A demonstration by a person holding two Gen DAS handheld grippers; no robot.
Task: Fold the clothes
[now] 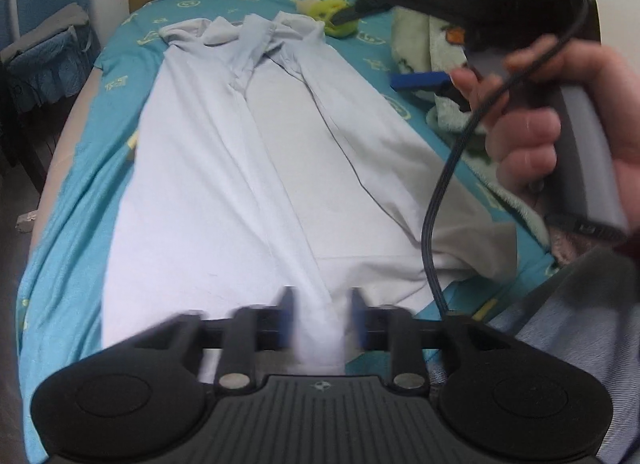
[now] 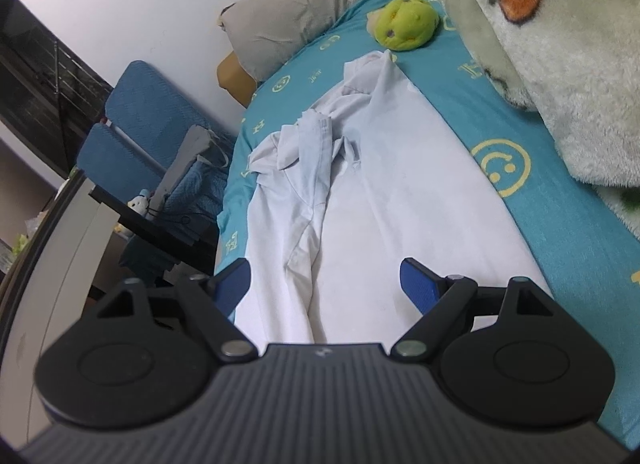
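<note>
1. Left wrist view: the left gripper [image 1: 322, 318] is blurred, its blue pads parted around a raised fold of the pale, creased shirt [image 1: 256, 160].
2. The shirt is spread lengthwise on the turquoise printed bedsheet [image 1: 60, 224].
3. The right gripper [image 2: 325, 284] is held spread wide above the smooth cloth, pinching nothing.

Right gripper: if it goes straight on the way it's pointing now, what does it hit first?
Most likely the white garment spread on the bed. The right gripper tilts down toward it with the jaws open and nothing between them. Depth is unclear, but no other thing shows in that line.
</note>
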